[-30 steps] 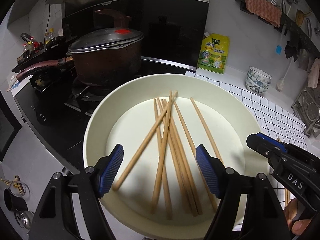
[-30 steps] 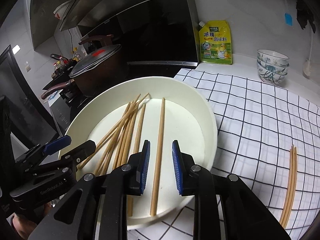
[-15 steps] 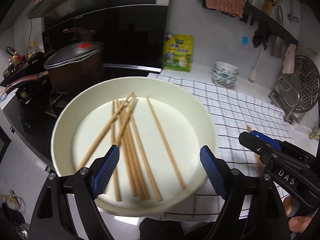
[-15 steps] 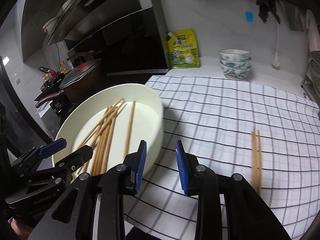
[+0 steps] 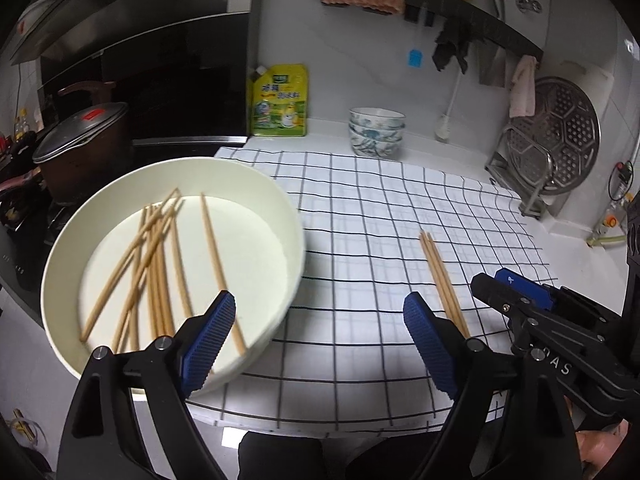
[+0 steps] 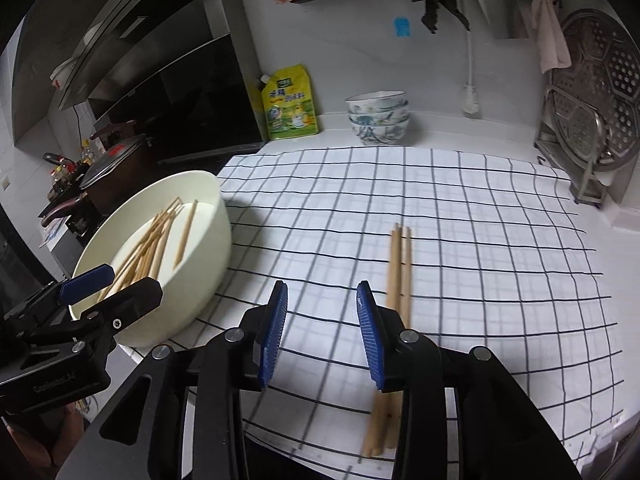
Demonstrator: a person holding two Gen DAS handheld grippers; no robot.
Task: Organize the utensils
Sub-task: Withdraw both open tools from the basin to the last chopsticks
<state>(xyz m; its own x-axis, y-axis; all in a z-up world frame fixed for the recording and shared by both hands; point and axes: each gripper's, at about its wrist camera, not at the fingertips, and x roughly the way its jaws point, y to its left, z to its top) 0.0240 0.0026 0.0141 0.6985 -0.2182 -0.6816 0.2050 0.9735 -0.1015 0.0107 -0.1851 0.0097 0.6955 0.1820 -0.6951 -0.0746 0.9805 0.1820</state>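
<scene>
Wooden chopsticks (image 5: 443, 280): a few lie side by side on the checked cloth (image 6: 480, 240), most still jumbled in the cream bowl (image 5: 280, 208) at left. Left gripper (image 5: 316, 344) jaws wide, opening, empty; right gripper (image 6: 322, 340) jaws opening, empty. Sorting barely begun.

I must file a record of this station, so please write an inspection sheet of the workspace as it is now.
Surface: checked cloth over white counter.
Job's things: loose chopsticks in the cream basin; few chopsticks side by side on the cloth.
Clutter: stacked bowls, yellow pouch.
Grippers: left gripper and right gripper opening, nothing between them.
Cables: nothing seen.
Surroundings: lidded pot on stove, steamer rack, hanging cloths.
</scene>
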